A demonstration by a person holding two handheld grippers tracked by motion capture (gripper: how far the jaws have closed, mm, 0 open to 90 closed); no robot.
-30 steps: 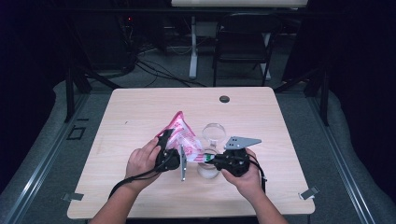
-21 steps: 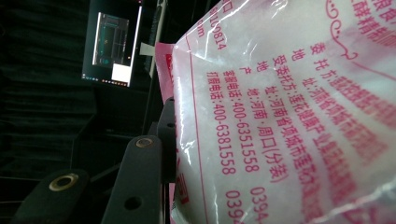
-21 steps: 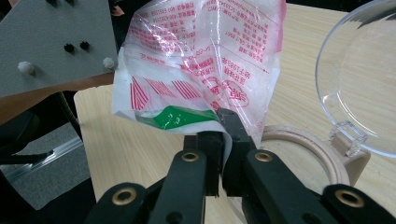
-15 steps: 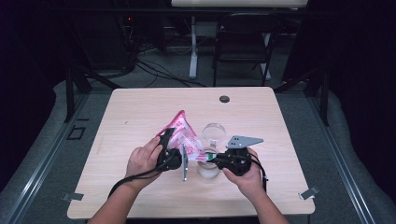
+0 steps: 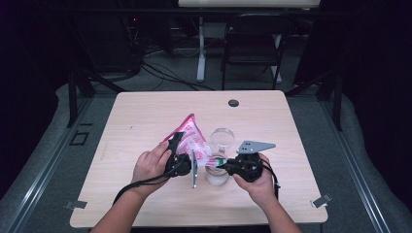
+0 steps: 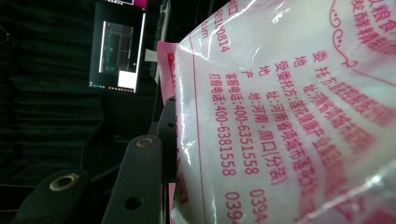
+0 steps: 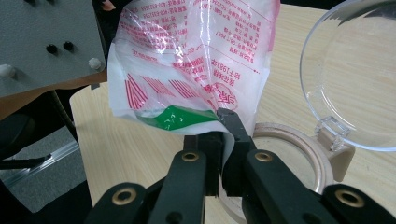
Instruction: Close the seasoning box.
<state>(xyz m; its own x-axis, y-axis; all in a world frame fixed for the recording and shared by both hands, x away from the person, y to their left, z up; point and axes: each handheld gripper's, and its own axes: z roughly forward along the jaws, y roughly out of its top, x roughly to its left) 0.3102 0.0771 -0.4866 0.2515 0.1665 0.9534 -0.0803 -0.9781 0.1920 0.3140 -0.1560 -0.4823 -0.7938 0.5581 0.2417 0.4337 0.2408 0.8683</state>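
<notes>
A pink-and-white printed plastic bag (image 5: pixel 192 137) is held up over the table's middle. My left gripper (image 5: pixel 183 154) is shut on the bag's side; in the left gripper view the bag (image 6: pixel 289 116) presses against the left gripper's (image 6: pixel 170 123) dark jaw. My right gripper (image 7: pixel 223 122) is shut on the bag's (image 7: pixel 196 51) lower corner, by a green patch. That corner hangs just over the mouth of a clear jar (image 7: pixel 299 154), whose hinged clear lid (image 7: pixel 355 74) stands open. From above, the jar (image 5: pixel 217 177) sits between both hands, below the right gripper (image 5: pixel 219 165), with its lid (image 5: pixel 222 138) behind.
The pale wooden table (image 5: pixel 145 121) has a small dark round disc (image 5: pixel 233 103) near its far edge. The left gripper's grey plate (image 7: pixel 46 42) fills the upper left of the right gripper view. Beyond the table stand a chair (image 5: pixel 252 48) and floor cables (image 5: pixel 160 73).
Very little has moved. The bag's top has leaned slightly to the right, and both hands stay almost where they were.
</notes>
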